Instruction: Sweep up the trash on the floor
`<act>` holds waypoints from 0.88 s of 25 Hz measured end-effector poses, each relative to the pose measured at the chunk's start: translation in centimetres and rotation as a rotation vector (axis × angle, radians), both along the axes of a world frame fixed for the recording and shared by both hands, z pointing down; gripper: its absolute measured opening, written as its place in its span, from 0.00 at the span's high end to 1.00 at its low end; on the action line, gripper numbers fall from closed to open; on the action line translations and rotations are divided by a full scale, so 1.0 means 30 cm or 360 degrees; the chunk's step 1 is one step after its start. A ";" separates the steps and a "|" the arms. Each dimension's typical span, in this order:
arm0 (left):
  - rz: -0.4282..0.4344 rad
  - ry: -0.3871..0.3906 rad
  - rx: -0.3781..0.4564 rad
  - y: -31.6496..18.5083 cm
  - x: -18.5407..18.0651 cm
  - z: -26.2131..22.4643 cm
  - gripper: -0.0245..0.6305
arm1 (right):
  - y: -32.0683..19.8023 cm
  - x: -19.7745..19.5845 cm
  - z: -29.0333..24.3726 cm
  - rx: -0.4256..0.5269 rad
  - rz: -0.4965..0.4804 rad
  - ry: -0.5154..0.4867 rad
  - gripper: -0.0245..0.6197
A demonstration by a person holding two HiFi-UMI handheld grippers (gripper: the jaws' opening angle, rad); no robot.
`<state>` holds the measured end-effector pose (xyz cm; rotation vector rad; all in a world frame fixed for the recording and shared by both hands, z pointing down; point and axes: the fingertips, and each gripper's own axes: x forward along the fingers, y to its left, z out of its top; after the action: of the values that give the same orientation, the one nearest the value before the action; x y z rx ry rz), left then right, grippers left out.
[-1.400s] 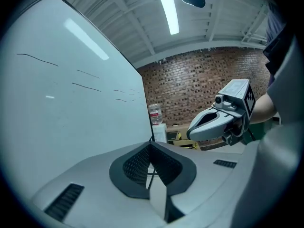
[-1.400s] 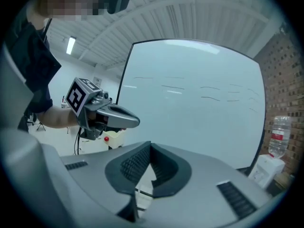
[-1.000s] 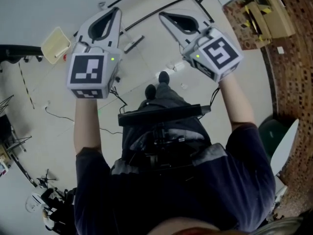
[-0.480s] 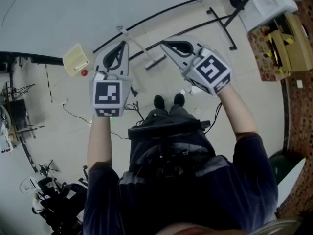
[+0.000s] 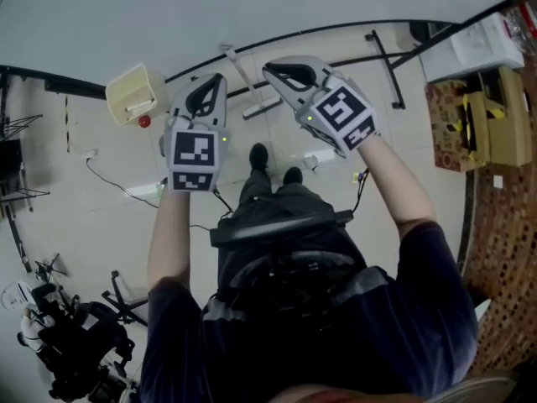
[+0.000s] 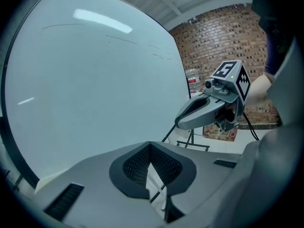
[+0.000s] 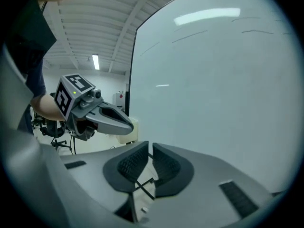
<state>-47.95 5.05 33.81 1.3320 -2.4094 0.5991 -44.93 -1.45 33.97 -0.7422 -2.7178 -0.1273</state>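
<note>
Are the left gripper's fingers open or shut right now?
Shut. In the left gripper view, the left gripper has its fingers pressed together at the tips, with nothing between them.

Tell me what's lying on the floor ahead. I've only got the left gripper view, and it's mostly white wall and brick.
Observer: The head view shows a pale yellow plastic dustpan on the floor, close to the white wall and left of the left gripper.
Operator: Anything to sweep with?
Observer: Yes, a long-handled white brush lies flat on the floor just right of the left gripper's tip, ahead of the person's black shoes. Neither gripper touches it.
</note>
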 end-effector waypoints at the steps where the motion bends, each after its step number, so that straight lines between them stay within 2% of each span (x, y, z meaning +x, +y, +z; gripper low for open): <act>1: -0.0005 0.0024 0.0010 0.001 -0.027 0.026 0.96 | 0.007 -0.045 0.027 0.0014 -0.0004 0.0022 0.84; 4: 0.0001 0.0069 0.0025 -0.005 -0.107 0.093 0.96 | 0.016 -0.179 0.114 0.0078 0.0007 0.0085 0.76; 8: 0.0027 0.0117 0.0040 -0.012 -0.174 0.160 0.96 | 0.021 -0.318 0.220 0.0131 0.0078 0.0132 0.59; 14: 0.0047 0.0212 -0.0013 0.034 -0.236 0.266 0.96 | 0.050 -0.465 0.372 0.0241 0.0193 0.0149 0.54; 18: 0.0038 0.0249 0.0005 0.061 -0.268 0.305 0.96 | 0.043 -0.498 0.412 0.0371 0.0307 0.0011 0.54; 22: 0.0027 0.0283 -0.0009 0.084 -0.272 0.331 0.96 | 0.050 -0.502 0.407 0.0351 0.0380 -0.0032 0.54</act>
<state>-56.10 7.58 43.75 1.3445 -2.2551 0.4700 -59.99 0.05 46.19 -0.3537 -2.7272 -0.3726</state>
